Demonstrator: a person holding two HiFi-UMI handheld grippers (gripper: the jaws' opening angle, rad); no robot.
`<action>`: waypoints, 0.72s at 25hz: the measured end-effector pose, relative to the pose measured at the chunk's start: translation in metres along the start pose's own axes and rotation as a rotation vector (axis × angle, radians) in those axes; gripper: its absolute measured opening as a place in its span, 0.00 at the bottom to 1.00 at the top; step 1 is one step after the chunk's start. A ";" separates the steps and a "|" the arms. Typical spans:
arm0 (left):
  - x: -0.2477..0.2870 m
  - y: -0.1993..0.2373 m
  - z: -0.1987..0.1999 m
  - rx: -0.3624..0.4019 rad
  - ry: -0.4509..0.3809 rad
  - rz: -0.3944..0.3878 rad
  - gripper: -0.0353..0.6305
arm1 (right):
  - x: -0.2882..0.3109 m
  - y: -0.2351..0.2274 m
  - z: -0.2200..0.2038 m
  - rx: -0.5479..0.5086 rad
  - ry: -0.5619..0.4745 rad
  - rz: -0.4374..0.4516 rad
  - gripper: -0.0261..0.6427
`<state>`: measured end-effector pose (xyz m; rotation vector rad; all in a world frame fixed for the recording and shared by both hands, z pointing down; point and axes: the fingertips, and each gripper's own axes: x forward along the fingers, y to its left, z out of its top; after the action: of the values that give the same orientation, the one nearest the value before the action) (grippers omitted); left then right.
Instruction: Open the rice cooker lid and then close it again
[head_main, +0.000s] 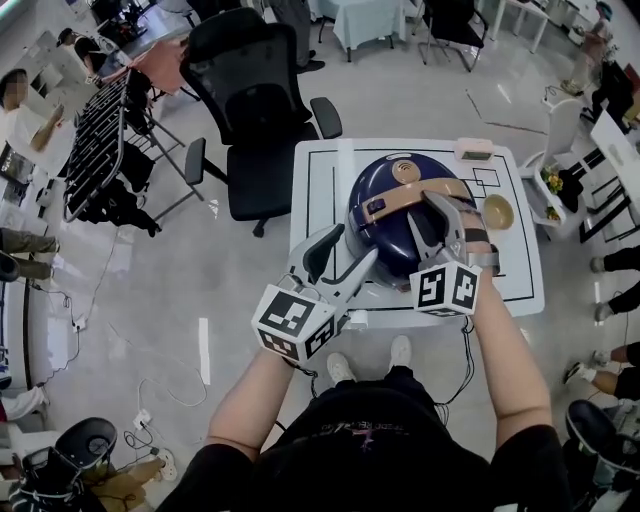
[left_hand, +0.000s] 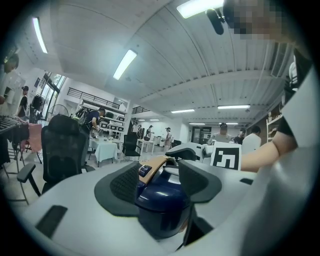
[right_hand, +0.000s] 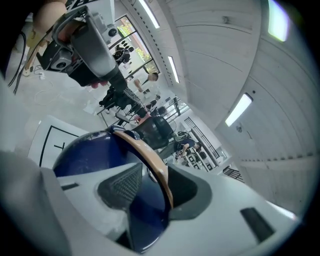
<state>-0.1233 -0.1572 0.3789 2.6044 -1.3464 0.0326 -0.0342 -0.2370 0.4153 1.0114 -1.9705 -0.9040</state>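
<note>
A: You had the rice cooker (head_main: 395, 230) in the middle of the white table (head_main: 320, 180), a little toward its near edge, lid down.

B: Your right gripper (head_main: 445, 210) reached over the top. Its jaws stood partly apart with the tan handle (head_main: 400, 200) between them, 1 pad against it and the other clear.

A: Your left gripper (head_main: 350, 248) was at the cooker's left flank, jaws wide. Neither of the 2 pads visibly pressed on the navy body.

B: A small bowl (head_main: 498, 212) sat near the table's right edge.

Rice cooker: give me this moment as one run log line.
rice cooker: closed | left gripper: open, at cooker's near side | right gripper: open, straddling tan handle
</note>
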 end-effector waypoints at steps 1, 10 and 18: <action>-0.001 -0.001 0.000 0.001 -0.001 -0.007 0.43 | -0.006 -0.001 0.000 0.030 -0.003 -0.008 0.28; -0.010 -0.031 -0.001 0.035 -0.001 -0.105 0.42 | -0.083 -0.023 0.013 0.570 -0.125 -0.086 0.04; -0.009 -0.067 0.011 0.064 -0.014 -0.147 0.42 | -0.138 -0.047 0.017 0.800 -0.213 -0.102 0.04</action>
<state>-0.0750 -0.1142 0.3551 2.7542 -1.1735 0.0350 0.0257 -0.1348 0.3290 1.5011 -2.5530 -0.2456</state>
